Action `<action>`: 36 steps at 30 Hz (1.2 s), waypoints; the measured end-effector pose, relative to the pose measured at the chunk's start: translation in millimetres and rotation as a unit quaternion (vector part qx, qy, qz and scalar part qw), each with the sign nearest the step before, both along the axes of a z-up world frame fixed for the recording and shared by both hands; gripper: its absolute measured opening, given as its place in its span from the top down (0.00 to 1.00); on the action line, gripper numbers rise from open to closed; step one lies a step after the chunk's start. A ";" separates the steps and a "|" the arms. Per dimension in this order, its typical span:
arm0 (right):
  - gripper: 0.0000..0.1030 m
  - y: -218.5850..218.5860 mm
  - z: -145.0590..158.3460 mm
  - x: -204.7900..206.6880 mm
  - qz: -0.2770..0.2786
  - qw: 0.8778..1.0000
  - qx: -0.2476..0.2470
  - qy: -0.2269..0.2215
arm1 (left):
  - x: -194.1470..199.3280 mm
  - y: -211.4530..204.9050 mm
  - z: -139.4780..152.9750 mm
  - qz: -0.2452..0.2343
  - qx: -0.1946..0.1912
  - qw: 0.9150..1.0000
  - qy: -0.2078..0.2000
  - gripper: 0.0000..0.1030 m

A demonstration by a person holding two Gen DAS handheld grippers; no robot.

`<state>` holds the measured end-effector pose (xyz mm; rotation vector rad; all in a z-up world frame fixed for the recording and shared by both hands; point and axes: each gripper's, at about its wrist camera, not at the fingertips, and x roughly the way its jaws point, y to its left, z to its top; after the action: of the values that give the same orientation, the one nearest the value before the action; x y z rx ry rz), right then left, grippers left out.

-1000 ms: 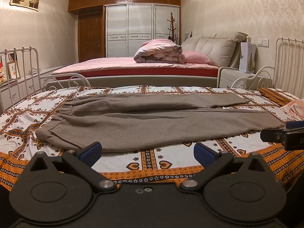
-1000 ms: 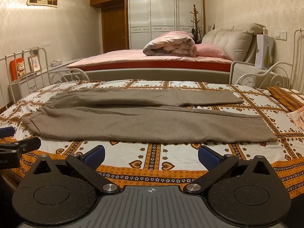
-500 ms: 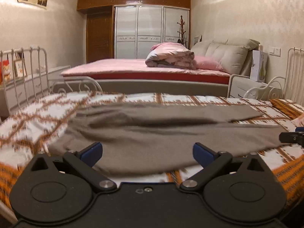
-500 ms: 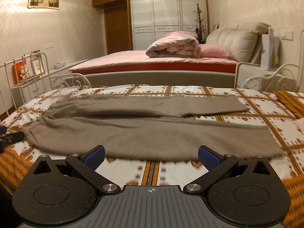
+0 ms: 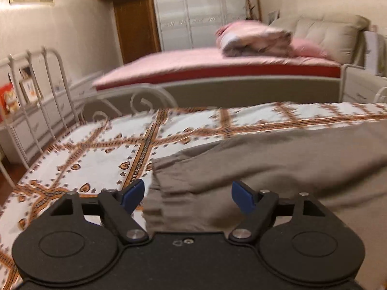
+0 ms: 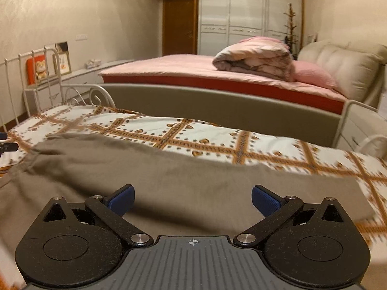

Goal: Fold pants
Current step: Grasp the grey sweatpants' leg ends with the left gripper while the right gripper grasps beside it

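Grey-brown pants [image 5: 278, 159] lie flat on the patterned bedspread [image 5: 96, 149]. Their gathered waistband end [image 5: 159, 176] sits just ahead of my left gripper [image 5: 188, 195]. Its jaws are closing, with the waistband edge lying between and below the blue pads [image 5: 133, 194]; the pads do not press on the cloth. In the right wrist view the pants [image 6: 193, 176] stretch across below my right gripper [image 6: 192, 201], which hangs open over the near leg, toward the hem end [image 6: 355, 193]. A tip of the left gripper [image 6: 7, 146] shows at the far left edge.
A white metal bed frame [image 5: 48, 77] rises at the left end of the bed. Beyond the footboard [image 6: 217, 111] stands a pink bed [image 6: 193, 70] with a rolled quilt [image 6: 254, 58]. A low white cabinet [image 6: 79, 77] runs along the left wall.
Both grippers have swept forward over the bed and now hang close above the pants. The left one went to the waistband end and its jaws narrowed. The right one stayed wide.
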<state>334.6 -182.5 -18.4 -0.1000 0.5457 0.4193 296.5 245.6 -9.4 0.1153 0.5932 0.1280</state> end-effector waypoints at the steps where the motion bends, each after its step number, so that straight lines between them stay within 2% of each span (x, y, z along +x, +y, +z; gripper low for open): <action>1: 0.00 8.0 -4.7 19.9 0.005 1.000 -0.002 0.002 | 19.0 11.0 -6.7 0.002 -0.004 1.000 0.009 0.32; 3: 0.00 20.2 -12.8 55.0 0.010 1.000 -0.002 0.006 | 53.5 34.2 -18.0 0.015 -0.012 1.000 0.024 0.38; 4: 0.04 27.7 -18.0 74.2 0.016 1.000 0.000 0.009 | 66.0 43.6 -23.9 0.017 -0.014 0.999 0.033 0.38; 5: 0.14 33.2 -22.8 91.0 0.021 1.000 -0.002 0.013 | 79.9 54.2 -30.9 0.017 -0.015 0.999 0.045 0.43; 6: 0.18 39.6 -27.0 105.6 0.027 0.999 -0.006 0.019 | 92.3 62.6 -37.9 0.015 -0.014 0.998 0.058 0.45; 11: 0.19 65.1 -54.8 162.1 0.070 0.996 -0.024 0.042 | 123.5 86.0 -52.3 -0.031 -0.043 0.995 0.083 0.44; 13: 0.20 73.2 -63.9 174.2 0.084 0.995 -0.042 0.043 | 132.4 89.4 -53.5 -0.051 -0.063 0.993 0.090 0.44; 16: 0.26 80.0 -77.5 192.8 0.098 0.992 -0.065 0.052 | 141.6 83.2 -58.1 -0.080 -0.063 0.989 0.105 0.45; 18: 0.27 83.6 -82.7 199.8 0.109 0.990 -0.072 0.058 | 147.0 83.3 -61.2 -0.084 -0.061 0.989 0.109 0.45; 20: 0.27 86.4 -91.7 210.0 0.116 0.987 -0.087 0.071 | 150.9 89.0 -63.1 -0.083 -0.079 0.988 0.107 0.45; 22: 0.28 84.3 -94.2 216.7 0.128 0.986 -0.075 0.082 | 154.4 91.0 -63.2 -0.085 -0.086 0.987 0.106 0.46; 23: 0.28 84.0 -95.3 220.2 0.134 0.984 -0.075 0.088 | 155.1 90.1 -62.8 -0.084 -0.086 0.987 0.106 0.49; 24: 0.30 84.2 -95.2 222.5 0.141 0.983 -0.075 0.094 | 155.6 88.9 -61.9 -0.085 -0.082 0.988 0.104 0.59; 26: 0.55 81.4 -95.1 226.4 0.159 0.979 -0.052 0.119 | 158.6 86.2 -62.8 -0.085 -0.073 0.988 0.107 0.68; 27: 0.63 82.8 -94.1 225.1 0.166 0.977 -0.054 0.119 | 159.3 83.8 -63.4 -0.088 -0.070 0.988 0.106 0.71; 28: 0.78 84.7 -93.2 223.3 0.172 0.976 -0.055 0.120 | 159.8 80.9 -63.6 -0.088 -0.062 0.989 0.103 0.73; 29: 0.87 85.9 -91.9 222.6 0.169 0.976 -0.053 0.123 | 159.1 78.9 -62.8 -0.088 -0.057 0.990 0.098 0.76; 31: 0.91 87.8 -84.2 216.1 0.162 0.979 -0.057 0.113 | 153.8 75.4 -55.6 -0.087 -0.046 0.992 0.077 0.80; 36: 0.91 79.9 -40.2 167.1 0.163 0.984 -0.053 0.050 | 121.0 76.2 -19.0 -0.104 -0.042 0.994 0.007 0.82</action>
<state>501.6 -102.5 -58.6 -0.2737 0.6542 0.7174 417.5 321.8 -28.4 0.0959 0.5960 -0.0989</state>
